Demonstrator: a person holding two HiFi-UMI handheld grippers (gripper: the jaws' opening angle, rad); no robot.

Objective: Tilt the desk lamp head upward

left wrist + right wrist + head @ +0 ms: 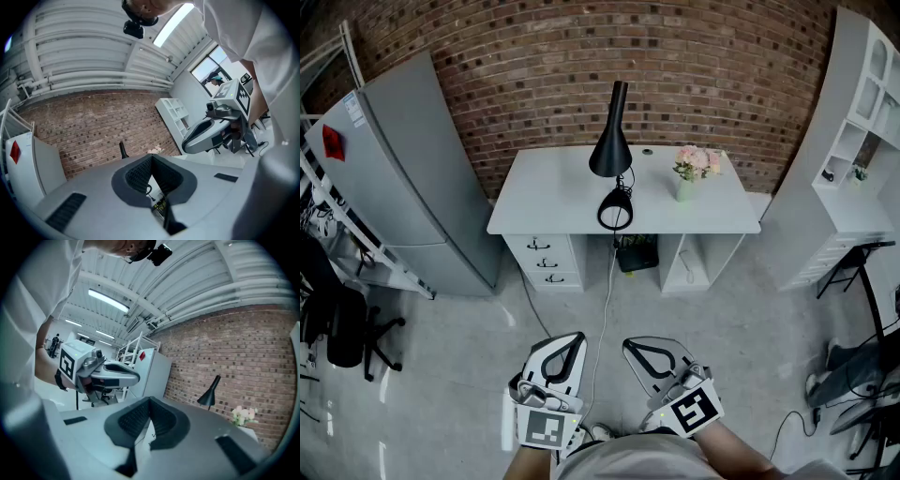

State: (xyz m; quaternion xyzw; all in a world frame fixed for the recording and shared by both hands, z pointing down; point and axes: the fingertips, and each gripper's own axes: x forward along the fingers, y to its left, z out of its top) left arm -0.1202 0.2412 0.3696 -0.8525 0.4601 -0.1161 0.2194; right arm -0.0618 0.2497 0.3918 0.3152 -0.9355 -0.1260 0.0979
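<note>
Nearest the camera, the left tool (577,339) and the right tool (629,346) are held low and close to the person's body, side by side over the floor (469,375), with their tips aimed forward. In each gripper view the ribbed pads (136,176) converge until the tips meet. Both tools are therefore closed, with nothing between the jaws. The desk lamp (610,150) stands on the white worktop (544,192) against the brick wall (534,84), well apart from both tools and directly ahead of them. Its round base (616,209) sits near the front edge of the worktop. The cone-shaped lamp head (609,157) stands behind and above the base. The long axis of the head runs close to upright, with the wide mouth facing down toward the worktop and the narrow end pointing up. A vase of flowers (686,178) stands to the right of the lamp, near but apart from it. A cable (605,300) runs from the worktop down across the floor toward the person. The lamp lies almost on the centre line between the two tools. It appears marginally closer in line with the right tool, so neither side holds a clear advantage. Judged from this position, the task has not started. The approach requires closing the full gap to the worktop, opening one tool, and engaging the head to swing its mouth upward. The base may need steadying with the other tool.
</note>
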